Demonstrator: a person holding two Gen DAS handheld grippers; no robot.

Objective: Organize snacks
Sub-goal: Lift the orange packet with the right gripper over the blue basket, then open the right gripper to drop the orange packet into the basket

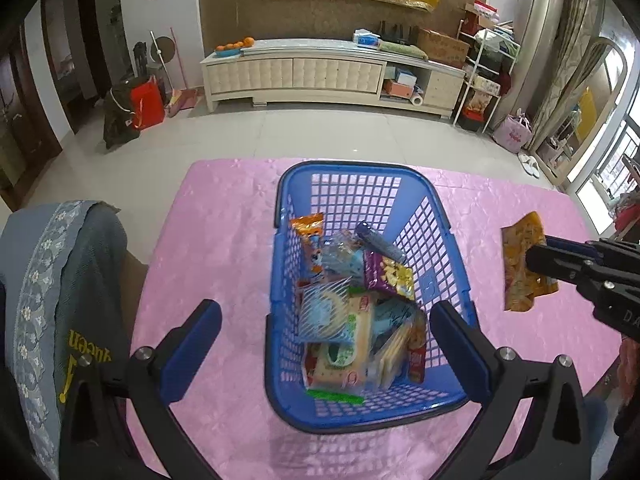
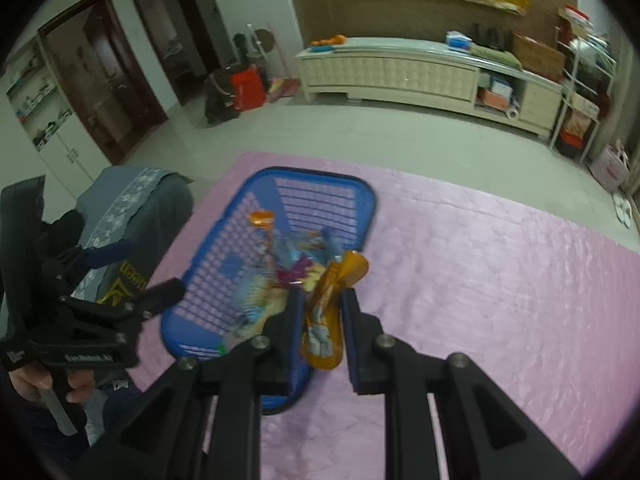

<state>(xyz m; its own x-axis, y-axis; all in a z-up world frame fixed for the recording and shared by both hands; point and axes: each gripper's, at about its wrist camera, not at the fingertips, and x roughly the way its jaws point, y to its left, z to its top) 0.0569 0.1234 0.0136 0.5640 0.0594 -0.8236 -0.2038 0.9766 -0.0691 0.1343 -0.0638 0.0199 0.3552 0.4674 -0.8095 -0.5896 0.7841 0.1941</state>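
Left wrist view: basket [image 1: 280, 264] holds many snacks; right hand-held gripper [image 1: 532, 260] pinches an orange packet [image 1: 520, 248], left hand-held gripper [image 1: 324, 316] is wide open, empty.

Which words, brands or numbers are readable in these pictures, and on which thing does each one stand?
"queen": yellow letters, seen upside down, on the grey garment over the chair.
"DA": white letters, cut off by the picture edge, on the right gripper, which holds an orange snack packet.
White print on the left gripper: too blurred.
Snack packets in the blue basket: print too small to read.
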